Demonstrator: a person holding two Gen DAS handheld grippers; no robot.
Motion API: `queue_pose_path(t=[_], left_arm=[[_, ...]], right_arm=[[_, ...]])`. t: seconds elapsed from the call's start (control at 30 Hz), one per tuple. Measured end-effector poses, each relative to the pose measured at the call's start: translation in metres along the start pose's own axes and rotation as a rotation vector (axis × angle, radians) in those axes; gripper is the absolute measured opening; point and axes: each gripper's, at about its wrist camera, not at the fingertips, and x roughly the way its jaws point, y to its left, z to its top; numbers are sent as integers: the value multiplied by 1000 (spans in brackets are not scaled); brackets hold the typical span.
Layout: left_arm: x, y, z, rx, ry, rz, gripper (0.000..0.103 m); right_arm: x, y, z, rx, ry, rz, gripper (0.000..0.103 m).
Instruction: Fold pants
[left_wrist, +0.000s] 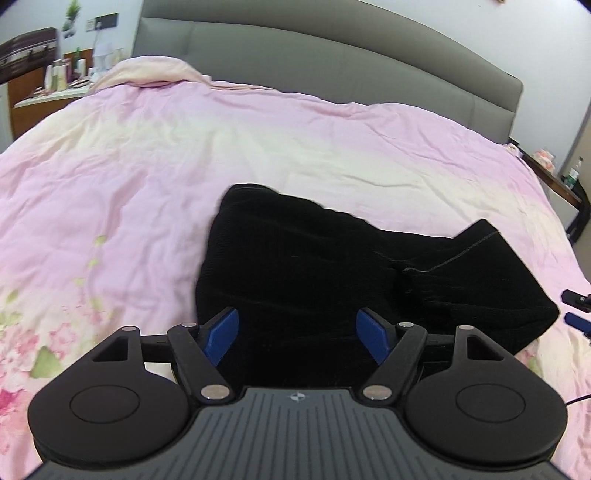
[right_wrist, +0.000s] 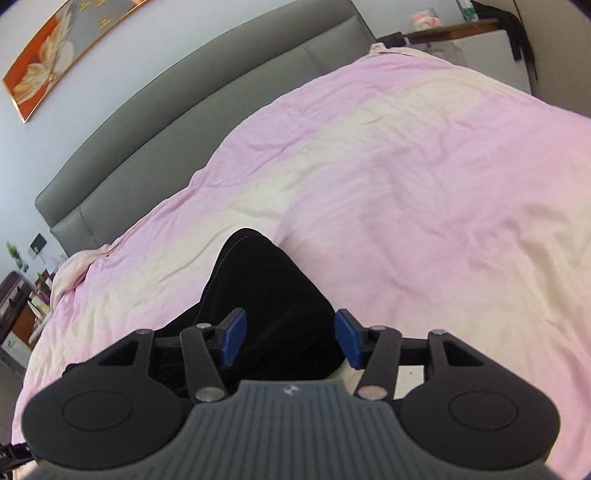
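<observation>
The black pants (left_wrist: 317, 266) lie folded in a thick bundle on the pink duvet (left_wrist: 147, 166). My left gripper (left_wrist: 297, 334) is open, its blue pads (left_wrist: 221, 336) apart just above the near edge of the bundle, holding nothing. In the right wrist view the pants (right_wrist: 258, 280) show as a dark rounded end on the duvet (right_wrist: 424, 203). My right gripper (right_wrist: 291, 338) is open over that end, empty. The right gripper's fingertips (left_wrist: 576, 310) show at the right edge of the left wrist view.
A grey padded headboard (left_wrist: 332, 66) runs along the far side of the bed. A cluttered wooden dresser (left_wrist: 48, 88) stands at the left. A nightstand (left_wrist: 565, 184) with small items stands at the right. A framed picture (right_wrist: 62, 48) hangs on the wall.
</observation>
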Motion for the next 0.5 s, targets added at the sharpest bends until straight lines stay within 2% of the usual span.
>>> queue_pose_path(t=[0.23,0.4,0.5], left_arm=[[27,-71,12,56,0,-85,86],[39,-122,13,128,-3,-168,86],[51,-146,8,172,9,-206,86]], right_arm=[[19,-4,-6,41,30,-3,63],[36,-27,-10,205,56,7,65],[46,-42,-13,303,71,57,65]])
